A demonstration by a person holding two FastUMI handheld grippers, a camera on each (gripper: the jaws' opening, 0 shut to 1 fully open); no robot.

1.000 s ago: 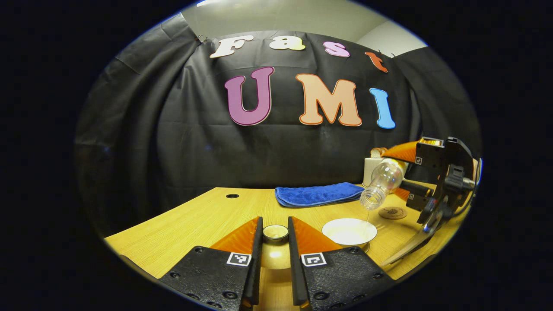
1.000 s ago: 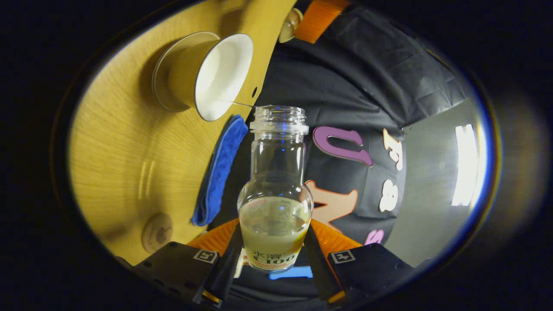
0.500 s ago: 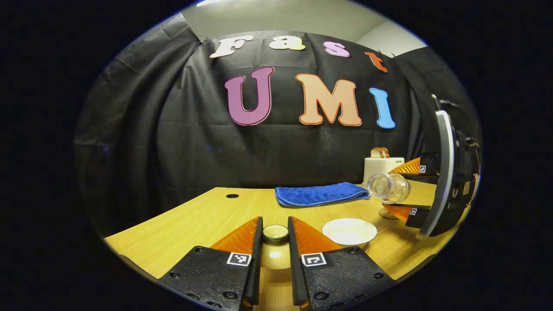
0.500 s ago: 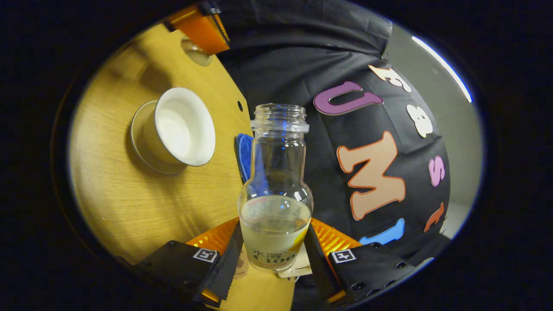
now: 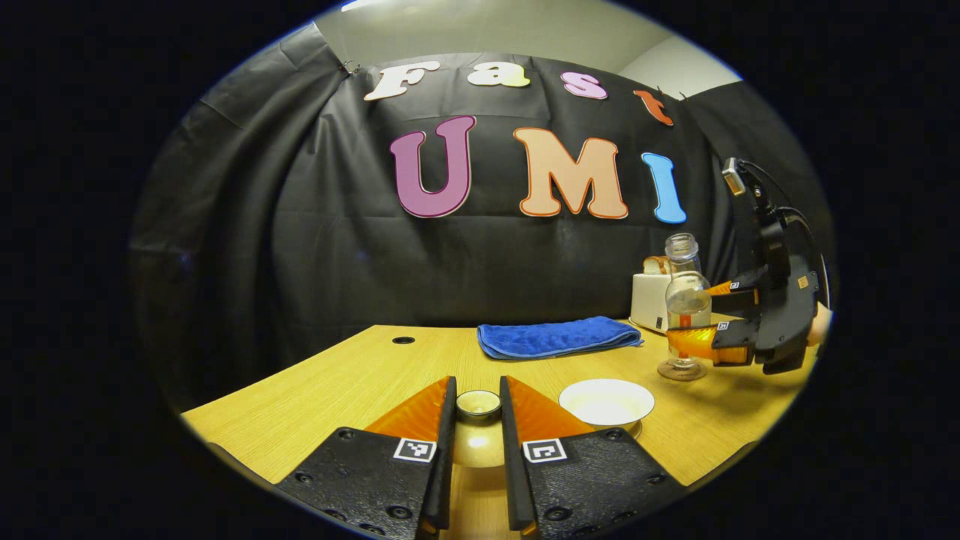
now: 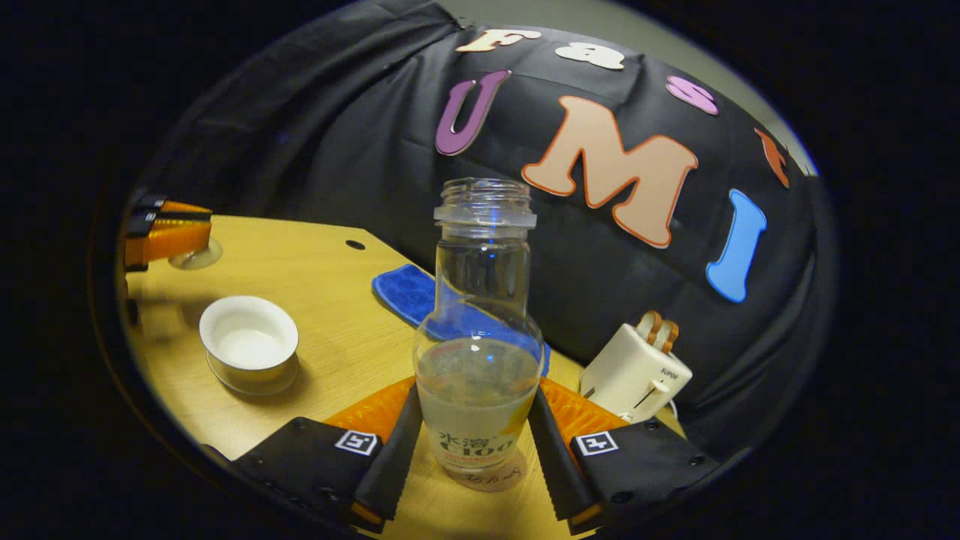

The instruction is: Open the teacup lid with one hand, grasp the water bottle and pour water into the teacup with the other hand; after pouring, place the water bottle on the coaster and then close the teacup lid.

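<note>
While upright, water bottle (image 6: 480, 352) sits between jaws.

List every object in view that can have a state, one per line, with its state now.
Clear glass water bottle: upright, uncapped, partly full, on or just above the round coaster.
White teacup: uncovered, on the wooden table.
Teacup lid: off the cup, held by its knob.
Left gripper: shut on the lid.
Right gripper: shut on the bottle.
Blue towel: folded, lying flat.
White toaster: bread slices in its slots.
</note>
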